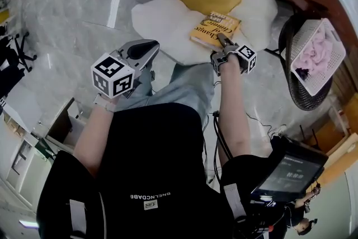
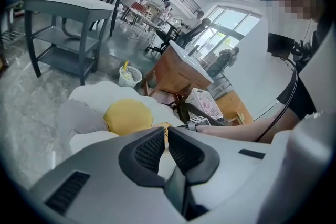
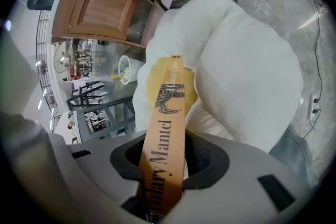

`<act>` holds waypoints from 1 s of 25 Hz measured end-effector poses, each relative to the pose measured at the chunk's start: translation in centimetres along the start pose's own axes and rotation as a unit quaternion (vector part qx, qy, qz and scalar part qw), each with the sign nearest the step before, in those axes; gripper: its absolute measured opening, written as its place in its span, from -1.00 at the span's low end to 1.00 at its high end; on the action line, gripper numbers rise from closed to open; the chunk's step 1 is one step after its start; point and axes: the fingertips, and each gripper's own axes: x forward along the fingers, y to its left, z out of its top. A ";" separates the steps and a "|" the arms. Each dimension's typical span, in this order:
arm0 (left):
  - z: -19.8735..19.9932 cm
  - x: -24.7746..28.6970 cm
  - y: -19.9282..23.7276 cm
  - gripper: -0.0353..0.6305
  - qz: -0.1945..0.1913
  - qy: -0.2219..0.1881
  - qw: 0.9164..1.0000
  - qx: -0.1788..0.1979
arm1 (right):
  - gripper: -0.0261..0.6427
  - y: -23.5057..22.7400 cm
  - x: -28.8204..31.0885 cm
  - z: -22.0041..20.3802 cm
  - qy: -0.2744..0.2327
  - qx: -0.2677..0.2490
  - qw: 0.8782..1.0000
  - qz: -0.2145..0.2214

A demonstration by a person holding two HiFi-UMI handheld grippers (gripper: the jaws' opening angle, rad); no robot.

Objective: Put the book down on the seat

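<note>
Now right arm [image 1: 232, 103] outstretched, right gripper [image 1: 222, 40] jaws tight on the book [image 1: 212, 28]; left gripper [image 1: 145, 52] jaws together.

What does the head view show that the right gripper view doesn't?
Only the head view shows the left gripper and the front cover of the book. Only the right gripper view shows the spine's print, Hilary Mantel, in the shut jaws of the right gripper. Both show the book over the egg-shaped cushion.

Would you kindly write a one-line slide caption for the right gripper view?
Right gripper shut on an orange book, spine facing camera, over the fried-egg cushion seat.
</note>
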 end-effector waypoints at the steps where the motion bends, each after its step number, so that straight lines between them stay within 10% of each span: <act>1: -0.2 0.1 0.2 -0.85 0.001 0.001 1.000 -0.002 | -0.44 -0.2 0.3 0.2 0.000 0.004 1.000 -0.001; 25: -3.5 1.6 1.2 -0.85 0.006 0.022 1.000 -0.017 | -0.44 -2.9 5.1 2.6 -0.002 0.038 0.999 0.000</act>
